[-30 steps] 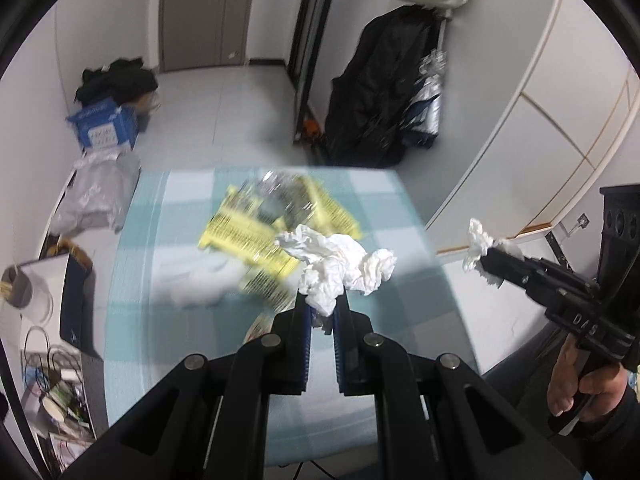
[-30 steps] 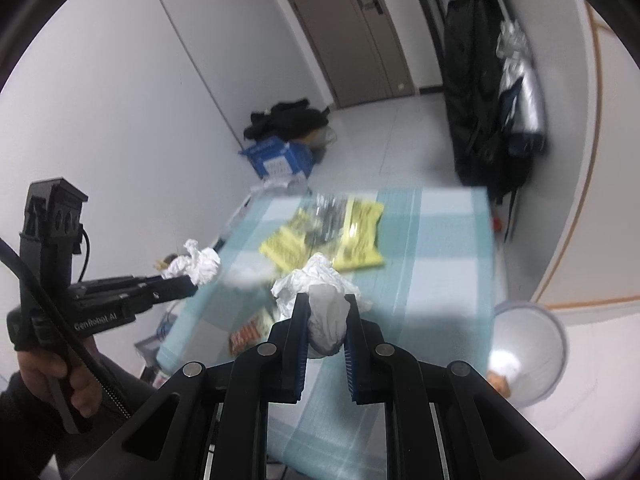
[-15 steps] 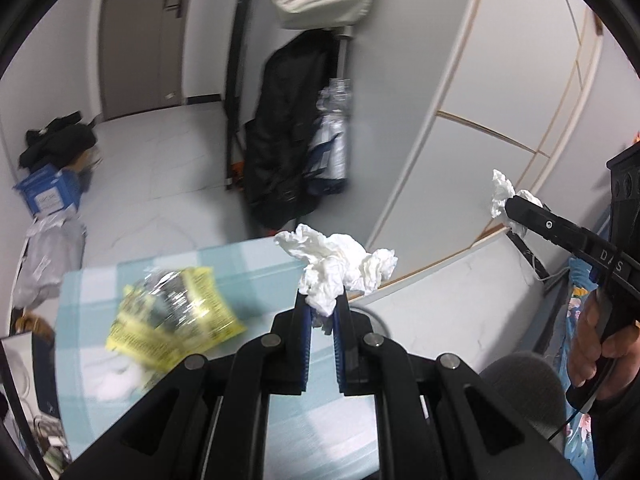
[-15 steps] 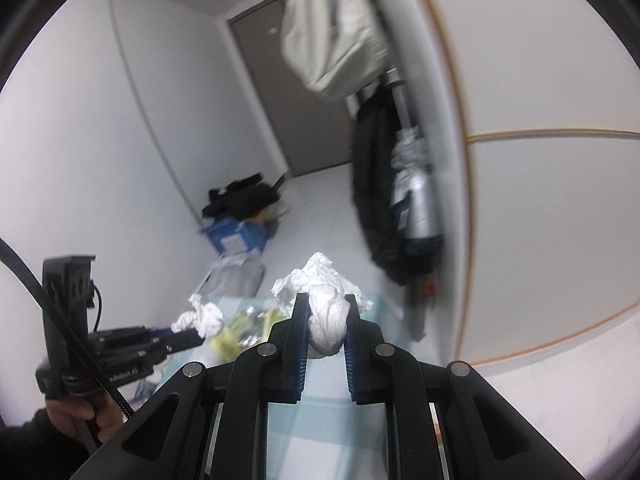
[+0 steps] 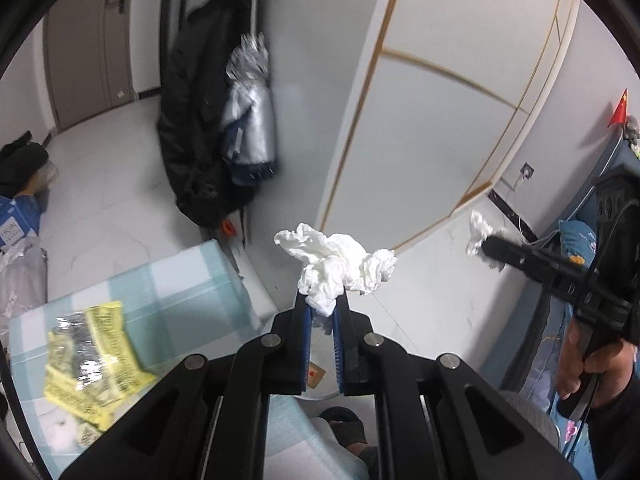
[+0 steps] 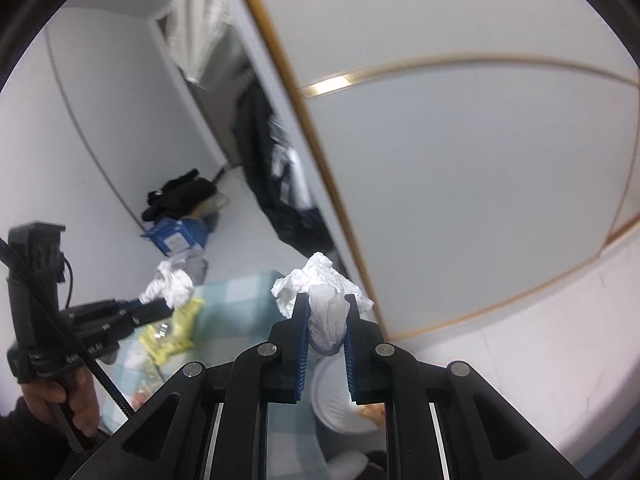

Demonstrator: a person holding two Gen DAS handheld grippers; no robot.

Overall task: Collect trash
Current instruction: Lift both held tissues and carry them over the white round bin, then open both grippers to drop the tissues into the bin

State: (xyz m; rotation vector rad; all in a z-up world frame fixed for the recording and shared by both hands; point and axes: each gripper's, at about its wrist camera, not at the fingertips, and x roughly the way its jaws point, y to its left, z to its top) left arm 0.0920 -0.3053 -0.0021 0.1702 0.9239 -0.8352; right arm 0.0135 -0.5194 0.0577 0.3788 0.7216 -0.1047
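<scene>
While each tool grips a crumpled tissue — left tool (image 5: 321,307), right tool (image 6: 327,322) — loose folds may slip out short of the white bin (image 6: 340,396) at 6 o'clock.

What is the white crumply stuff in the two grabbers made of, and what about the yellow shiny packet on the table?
The white wad in the left gripper and the wad in the right gripper look like soft matte tissue paper: crushed folds, ragged edges. The yellow packet looks like glossy plastic film with a silvery foil lining, judging by its bright glints, though it is blurred.
</scene>
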